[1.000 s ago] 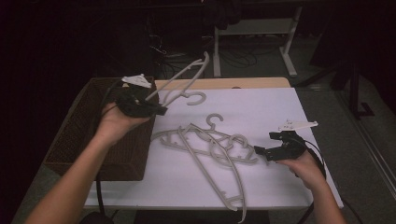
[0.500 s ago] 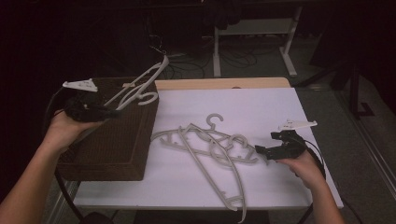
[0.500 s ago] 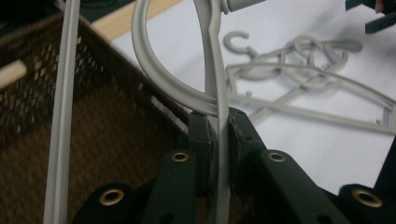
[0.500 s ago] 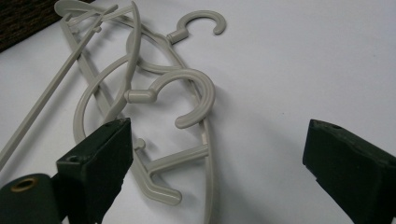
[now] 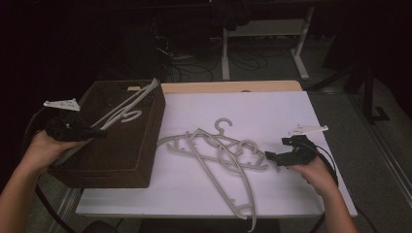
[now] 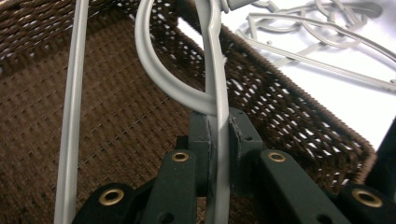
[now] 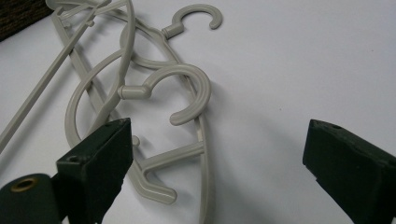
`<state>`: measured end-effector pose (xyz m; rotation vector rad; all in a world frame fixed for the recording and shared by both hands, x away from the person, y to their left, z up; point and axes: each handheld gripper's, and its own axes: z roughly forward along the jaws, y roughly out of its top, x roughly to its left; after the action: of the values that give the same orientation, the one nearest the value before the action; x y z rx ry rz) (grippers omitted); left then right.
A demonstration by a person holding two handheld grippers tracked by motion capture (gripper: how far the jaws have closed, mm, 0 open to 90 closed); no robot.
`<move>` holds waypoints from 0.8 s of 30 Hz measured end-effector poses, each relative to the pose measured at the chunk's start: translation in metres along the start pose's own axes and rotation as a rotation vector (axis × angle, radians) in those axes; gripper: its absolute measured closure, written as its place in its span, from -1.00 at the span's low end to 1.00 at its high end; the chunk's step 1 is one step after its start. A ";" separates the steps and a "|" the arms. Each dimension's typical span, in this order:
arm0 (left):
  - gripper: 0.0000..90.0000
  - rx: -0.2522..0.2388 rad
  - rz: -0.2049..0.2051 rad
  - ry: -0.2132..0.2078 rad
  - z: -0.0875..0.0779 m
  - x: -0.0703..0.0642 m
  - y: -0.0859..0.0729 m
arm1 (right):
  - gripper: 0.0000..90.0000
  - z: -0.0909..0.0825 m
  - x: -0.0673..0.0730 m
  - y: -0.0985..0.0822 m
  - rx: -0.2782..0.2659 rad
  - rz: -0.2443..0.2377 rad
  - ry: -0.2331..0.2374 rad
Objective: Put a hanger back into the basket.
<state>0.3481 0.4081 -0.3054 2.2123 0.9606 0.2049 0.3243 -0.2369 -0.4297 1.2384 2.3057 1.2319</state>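
Observation:
My left gripper point(image 5: 94, 132) is shut on a grey plastic hanger point(image 5: 127, 103), held over the brown wicker basket point(image 5: 145, 145) at the table's left. In the left gripper view the hanger's bar point(image 6: 217, 116) is pinched between the two pads point(image 6: 198, 140), above the basket's woven floor point(image 6: 116, 116). A tangle of several grey hangers point(image 5: 218, 150) lies on the white table top point(image 5: 291, 111). My right gripper point(image 5: 273, 158) rests open at the right end of that pile; in the right gripper view a hanger hook point(image 7: 187, 88) lies just ahead of its spread fingers point(image 7: 100, 154).
Desk legs and cables point(image 5: 228, 53) stand on the dark floor beyond the table. A wooden strip point(image 5: 233, 86) runs along the table's far edge. The person's forearms point(image 5: 19, 194) enter from the bottom corners.
My left gripper has carried the hanger leftward and a little down, from above the table's edge to over the basket. The right gripper and the pile have stayed put.

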 end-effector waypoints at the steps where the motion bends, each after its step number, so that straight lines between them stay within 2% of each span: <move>1: 0.81 0.003 -0.008 0.004 0.000 0.002 -0.002 | -0.82 0.000 0.000 0.000 0.001 0.000 -0.001; 5: 0.81 0.010 -0.029 0.002 0.008 0.010 -0.008 | -0.82 0.001 0.001 0.000 0.006 -0.005 -0.001; 9: 0.81 0.067 0.003 -0.006 0.025 0.014 -0.005 | -0.82 0.002 0.001 0.001 0.005 -0.008 0.001; 13: 0.80 0.109 0.005 -0.036 0.037 0.018 -0.006 | -0.82 0.001 0.001 0.001 0.003 -0.011 0.002; 17: 0.79 0.095 -0.008 -0.043 0.036 0.020 -0.011 | -0.82 0.000 0.001 0.002 -0.002 -0.009 0.003; 19: 0.69 0.111 -0.010 -0.041 0.037 0.022 -0.012 | -0.82 0.000 0.001 0.003 -0.002 -0.007 0.004; 21: 0.51 0.113 -0.017 -0.024 0.038 0.023 -0.014 | -0.82 0.000 0.001 0.004 -0.005 -0.012 0.005; 24: 0.31 0.089 -0.032 -0.012 0.036 0.026 -0.014 | -0.82 0.000 0.001 0.006 -0.006 -0.015 0.004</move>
<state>0.3726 0.4127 -0.3446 2.2744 1.0158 0.1358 0.3271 -0.2343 -0.4250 1.2159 2.3083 1.2356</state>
